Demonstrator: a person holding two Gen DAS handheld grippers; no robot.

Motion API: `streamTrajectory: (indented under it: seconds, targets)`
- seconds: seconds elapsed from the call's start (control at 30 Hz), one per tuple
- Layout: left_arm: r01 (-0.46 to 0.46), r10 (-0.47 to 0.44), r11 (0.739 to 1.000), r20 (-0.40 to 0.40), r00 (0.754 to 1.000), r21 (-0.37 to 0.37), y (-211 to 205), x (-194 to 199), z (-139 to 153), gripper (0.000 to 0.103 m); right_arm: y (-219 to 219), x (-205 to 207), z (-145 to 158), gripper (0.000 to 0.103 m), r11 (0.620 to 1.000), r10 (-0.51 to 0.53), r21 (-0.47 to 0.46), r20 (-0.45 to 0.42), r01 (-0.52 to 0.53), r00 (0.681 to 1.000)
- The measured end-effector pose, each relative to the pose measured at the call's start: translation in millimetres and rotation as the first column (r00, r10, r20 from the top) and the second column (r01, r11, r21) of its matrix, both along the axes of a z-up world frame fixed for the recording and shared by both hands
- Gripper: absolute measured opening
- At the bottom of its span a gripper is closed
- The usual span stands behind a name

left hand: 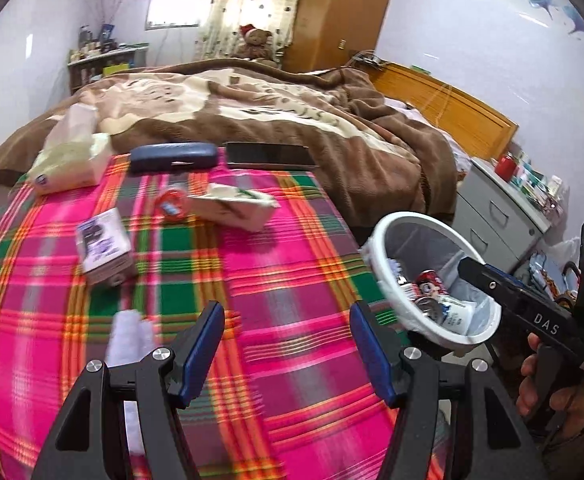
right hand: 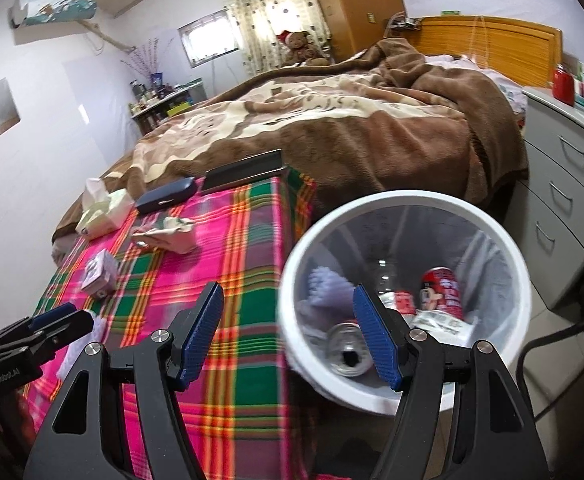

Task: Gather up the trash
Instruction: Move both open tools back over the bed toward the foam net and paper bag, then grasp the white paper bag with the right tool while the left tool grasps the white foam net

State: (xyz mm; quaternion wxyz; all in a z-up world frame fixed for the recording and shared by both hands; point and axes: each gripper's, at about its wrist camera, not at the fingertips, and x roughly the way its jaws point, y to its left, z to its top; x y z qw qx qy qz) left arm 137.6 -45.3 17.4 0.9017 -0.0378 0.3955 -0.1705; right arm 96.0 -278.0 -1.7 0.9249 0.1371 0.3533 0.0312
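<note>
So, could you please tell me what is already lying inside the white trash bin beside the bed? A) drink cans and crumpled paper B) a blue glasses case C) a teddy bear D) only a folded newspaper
A: the right wrist view looks down into the white trash bin and shows a red drink can, a silver can on its side and crumpled paper around them.
</note>
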Motion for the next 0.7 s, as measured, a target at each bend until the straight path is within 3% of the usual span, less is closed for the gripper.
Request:
streamTrajectory:
  seconds: [0.37, 0.7]
  targets:
    - [-0.133, 0.133, 0.991, -0.004, 0.991, 0.015, 69, -10, -13, 0.067, 47, 27, 2, 0.069, 0.989, 0.141, -0.044, 0.006, -0.14, 0.99]
    - [-0.189, 0.19, 0.982, -0.091, 0.978, 0.027, 102, -4, -43, 0.067, 84, 68, -3, 0.069, 0.958, 0.27, -0.101, 0.004, -0.269, 0.963]
